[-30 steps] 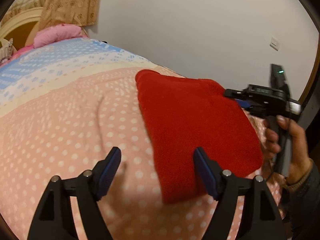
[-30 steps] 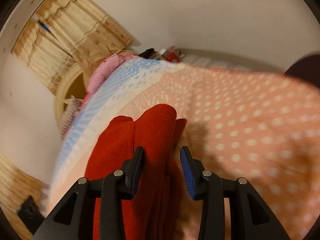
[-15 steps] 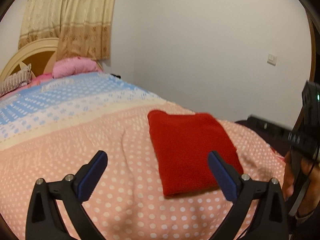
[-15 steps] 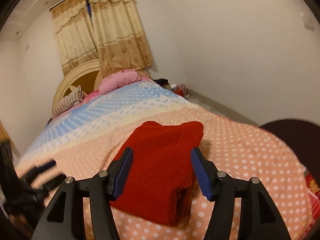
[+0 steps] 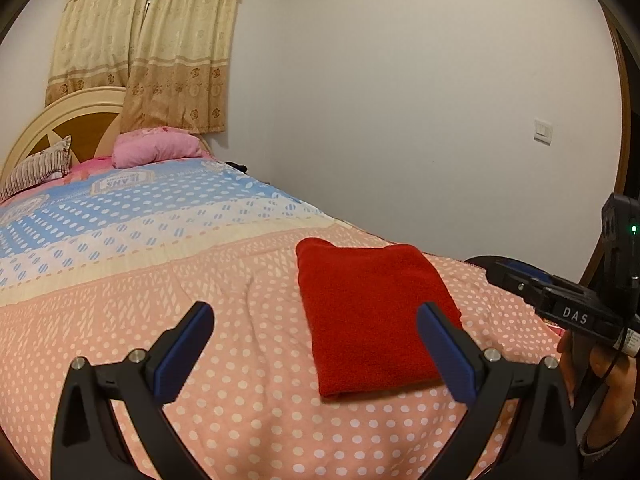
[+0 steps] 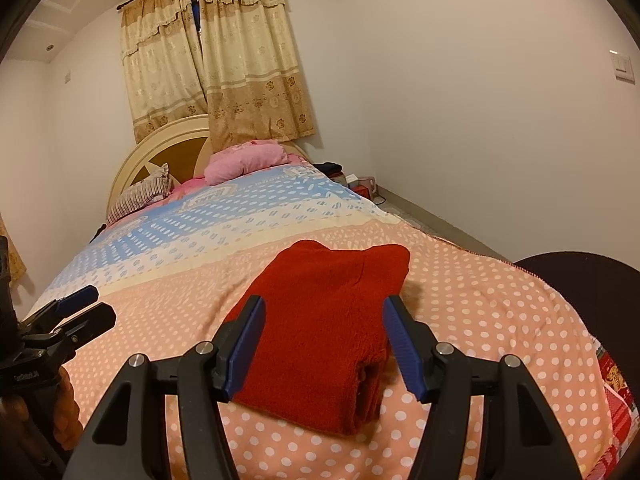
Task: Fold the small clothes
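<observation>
A red fuzzy garment [image 5: 372, 312] lies folded into a thick rectangle on the pink dotted bedspread [image 5: 200, 280]; the right wrist view shows the same red garment [image 6: 324, 332] with its stacked layers facing me. My left gripper [image 5: 316, 320] hangs wide open above the bed, short of the garment, with nothing between its fingers. My right gripper [image 6: 325, 308] is open too, held above and short of the garment's near edge, touching nothing. Each tool shows in the other's view: the right one [image 5: 560, 300] at the right edge, the left one [image 6: 76, 312] at the left edge.
The bedspread turns blue and white [image 6: 248, 216] toward the headboard [image 6: 160, 152], where a pink pillow [image 6: 244, 160] and a striped pillow [image 6: 140, 196] lie. A white wall runs along the right side. Small items [image 6: 360, 184] sit on the floor beside the bed. A dark round object [image 6: 592, 292] stands at the right.
Both grippers opened wider and drew up and back from the red garment. The right gripper let go of the folded edge and rolled level. The garment now lies flat, untouched.
</observation>
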The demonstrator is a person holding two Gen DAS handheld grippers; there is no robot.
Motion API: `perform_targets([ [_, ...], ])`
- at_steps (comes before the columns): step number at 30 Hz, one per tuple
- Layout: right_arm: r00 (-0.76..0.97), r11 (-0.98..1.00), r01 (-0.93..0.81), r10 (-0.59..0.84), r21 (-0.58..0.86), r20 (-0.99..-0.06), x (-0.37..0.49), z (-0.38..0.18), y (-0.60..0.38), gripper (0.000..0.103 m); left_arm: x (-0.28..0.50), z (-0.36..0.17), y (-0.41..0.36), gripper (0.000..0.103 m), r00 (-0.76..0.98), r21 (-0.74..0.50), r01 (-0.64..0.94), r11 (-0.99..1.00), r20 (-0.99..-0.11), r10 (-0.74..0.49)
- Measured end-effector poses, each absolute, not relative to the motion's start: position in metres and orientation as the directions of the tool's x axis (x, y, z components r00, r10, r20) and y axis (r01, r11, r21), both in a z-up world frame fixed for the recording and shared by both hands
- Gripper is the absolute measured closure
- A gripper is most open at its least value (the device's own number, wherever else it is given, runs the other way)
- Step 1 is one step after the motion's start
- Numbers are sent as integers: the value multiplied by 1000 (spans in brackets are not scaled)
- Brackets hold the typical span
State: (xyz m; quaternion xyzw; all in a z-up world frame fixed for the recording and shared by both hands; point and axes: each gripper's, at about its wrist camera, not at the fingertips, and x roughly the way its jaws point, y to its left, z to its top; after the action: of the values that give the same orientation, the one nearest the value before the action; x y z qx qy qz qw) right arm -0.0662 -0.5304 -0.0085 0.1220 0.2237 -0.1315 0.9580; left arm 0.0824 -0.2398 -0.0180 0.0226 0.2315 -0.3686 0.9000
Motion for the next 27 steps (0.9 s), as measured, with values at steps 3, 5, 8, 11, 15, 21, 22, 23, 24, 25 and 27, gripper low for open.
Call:
perform_targets([
  [3,868,933,304,-188,191,-460,-67,-10,-530,41,81,-18,-240,0,621,-128,674,728,-435,-652],
  [5,868,933,304,-188,193,-461,-67,-10,-530,41,81,-18,-239,0,622,-128,673,729,-436,-651],
  [8,869,933,300,-182,197,-461,-67,-11,-530,41,81,-18,-239,0,622,-129,673,728,-435,-652],
  [11,870,935,296,-179,197,-459,-67,-11,-528,41,81,-18,-239,0,623,-126,673,729,-435,-650],
  [15,871,935,296,-178,198,-458,-66,-11,-527,41,81,-18,-239,0,623,-126,674,728,-433,-652],
  [21,871,935,294,-177,199,-458,-66,-11,-528,41,81,-18,-239,0,623,-125,674,728,-432,-652],
  [22,872,935,294,-176,199,-458,-66,-11,-527,41,80,-18,-239,0,624,-124,674,728,-433,-651],
  [23,872,935,294,-176,200,-458,-66,-11,-526,41,80,-18,-239,0,623,-125,675,727,-433,-652],
  [24,871,935,293,-175,200,-459,-66,-11,-526,41,80,-18,-239,0,623,-126,675,727,-431,-653],
  [25,871,935,293,-175,200,-458,-66,-11,-526,41,80,-18,-239,0,624,-125,674,728,-433,-651],
  [27,871,935,293,-175,202,-458,-66,-11,-525,40,80,-18,-239,0,623,-126,675,727,-431,-653],
])
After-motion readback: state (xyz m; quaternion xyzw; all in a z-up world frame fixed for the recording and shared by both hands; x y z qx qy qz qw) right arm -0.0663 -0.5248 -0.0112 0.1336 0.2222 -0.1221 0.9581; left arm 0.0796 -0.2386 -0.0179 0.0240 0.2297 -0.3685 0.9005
